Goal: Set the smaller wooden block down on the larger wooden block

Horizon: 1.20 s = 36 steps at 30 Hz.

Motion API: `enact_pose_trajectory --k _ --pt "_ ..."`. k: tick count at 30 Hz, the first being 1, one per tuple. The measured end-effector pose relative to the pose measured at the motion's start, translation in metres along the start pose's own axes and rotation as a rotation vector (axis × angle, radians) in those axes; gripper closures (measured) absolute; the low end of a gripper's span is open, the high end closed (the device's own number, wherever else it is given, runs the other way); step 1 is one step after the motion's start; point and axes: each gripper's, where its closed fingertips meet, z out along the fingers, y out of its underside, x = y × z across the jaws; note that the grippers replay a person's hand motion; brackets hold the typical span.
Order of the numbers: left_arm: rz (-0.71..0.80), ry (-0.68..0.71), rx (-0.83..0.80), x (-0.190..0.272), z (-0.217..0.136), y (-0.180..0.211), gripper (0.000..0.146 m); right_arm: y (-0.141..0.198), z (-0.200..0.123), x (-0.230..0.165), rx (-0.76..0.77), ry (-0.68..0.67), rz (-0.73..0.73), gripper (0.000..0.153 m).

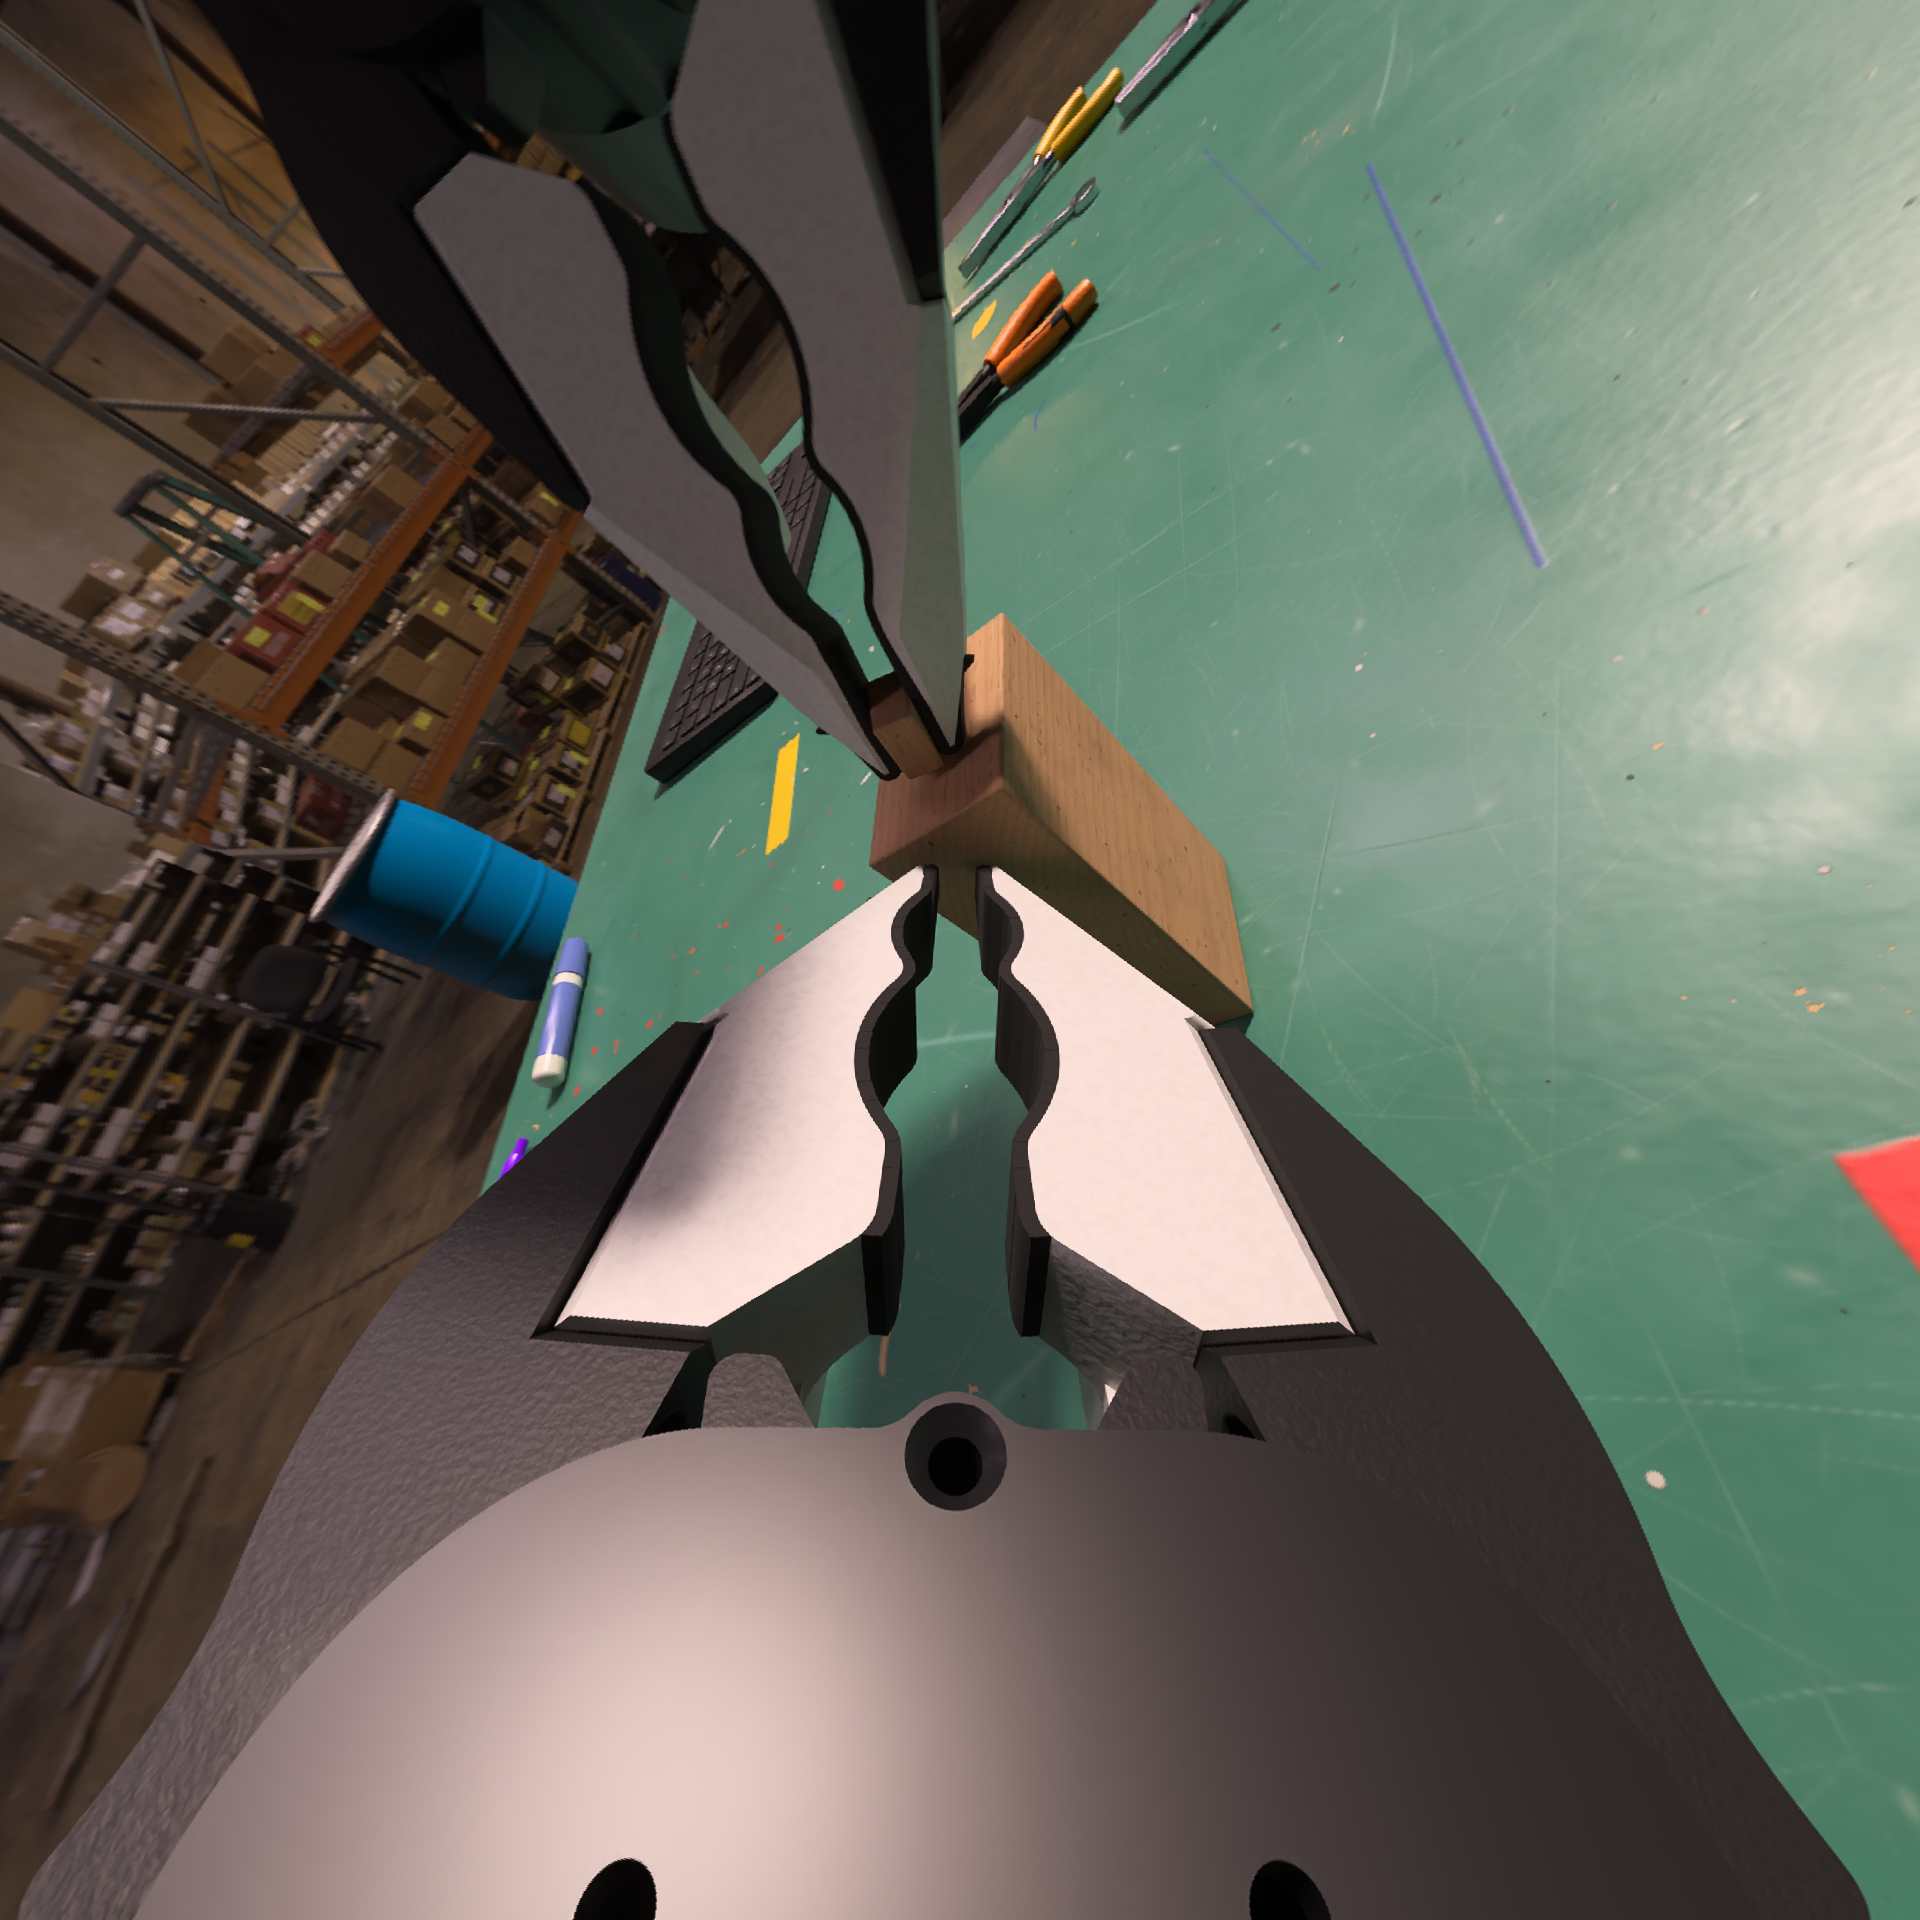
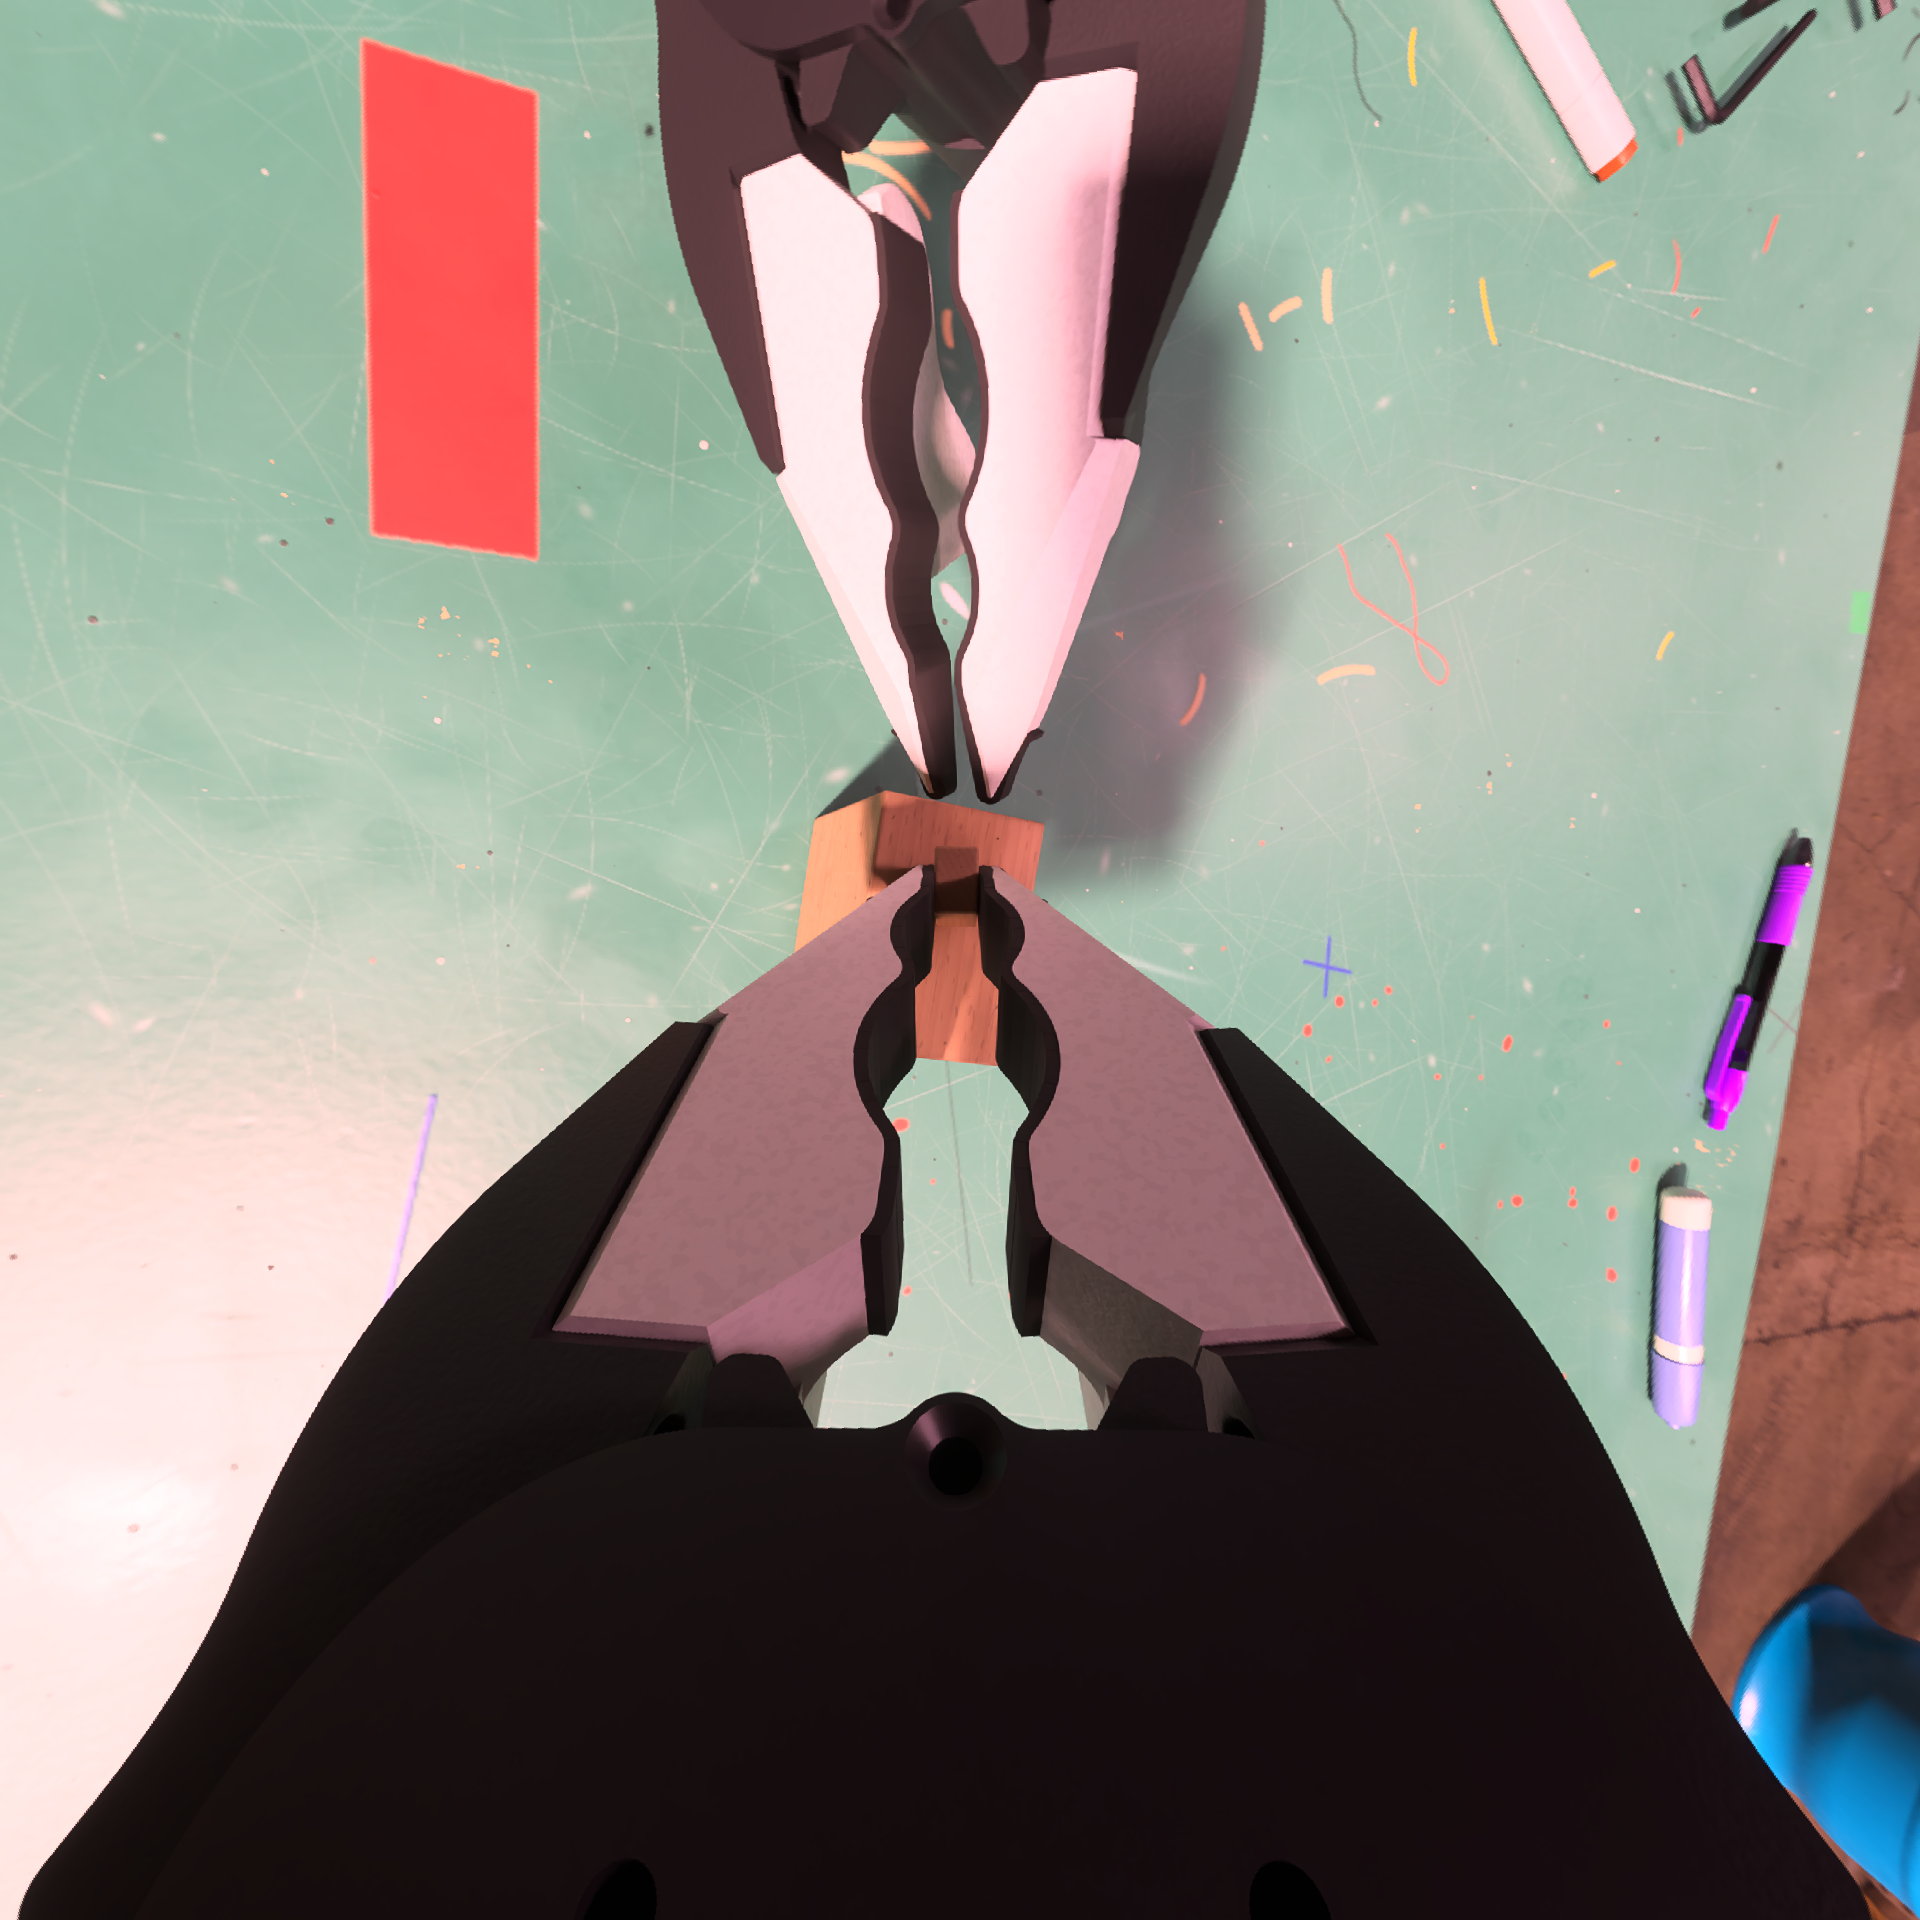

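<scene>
Item: smaller wooden block (image 2: 957, 997). We found it clamped between the fingers of our right gripper (image 2: 957, 883), its long axis running along them, its far end over the near end face of the larger wooden block (image 2: 831, 883); whether the two touched we could not tell.

Item: larger wooden block, lying flat on the green table (image 2: 1351, 831), long axis running away from our left gripper (image 1: 957, 883).

Item: left gripper, jaws nearly closed on nothing, tips just beside that block's end. We judged the right nearer the placement, with only lowering left.
</scene>
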Motion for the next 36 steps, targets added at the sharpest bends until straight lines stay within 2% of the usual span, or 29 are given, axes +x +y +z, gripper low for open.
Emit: enact_pose_trajectory --k 4,12,15,20,22,24,26,28,33,36 --pt "0.061 -0.046 -0.034 -0.002 0.0 0.001 0.139 0.0 0.001 0.001 0.032 -0.033 0.042 0.145" --pt "0.049 -0.079 -0.045 -0.003 0.001 0.001 0.14 0.0 0.001 0.001 0.08 -0.041 0.084 0.145" --pt "-0.004 -0.06 -0.025 -0.003 0.002 -0.001 0.14 0.001 -0.001 0.0 0.098 -0.053 0.154 0.145" --pt "-0.163 -0.042 0.03 -0.008 0.001 -0.004 0.139 0.007 -0.005 0.005 0.184 0.006 0.327 0.144" --pt "-0.232 -0.035 0.063 -0.012 -0.001 -0.007 0.139 0.008 -0.008 0.004 0.281 0.017 0.407 0.133" --pt "-0.33 0.002 0.122 -0.015 -0.004 -0.013 0.139 0.009 -0.015 0.004 0.399 0.059 0.457 0.132" --pt "-0.39 0.012 0.137 -0.019 -0.006 -0.011 0.139 0.019 -0.019 0.008 0.488 0.154 0.502 0.132" --pt "-0.407 0.015 0.119 -0.021 -0.006 -0.006 0.139 0.039 -0.016 0.01 0.507 0.217 0.578 0.137" --pt "-0.387 0.01 0.051 -0.023 -0.004 0.004 0.139 0.096 -0.007 0.0 0.488 0.337 0.81 0.135" --pt "-0.388 0.014 0.02 -0.02 0.0 0.011 0.139 0.116 0.003 -0.013 0.409 0.371 0.881 0.131"
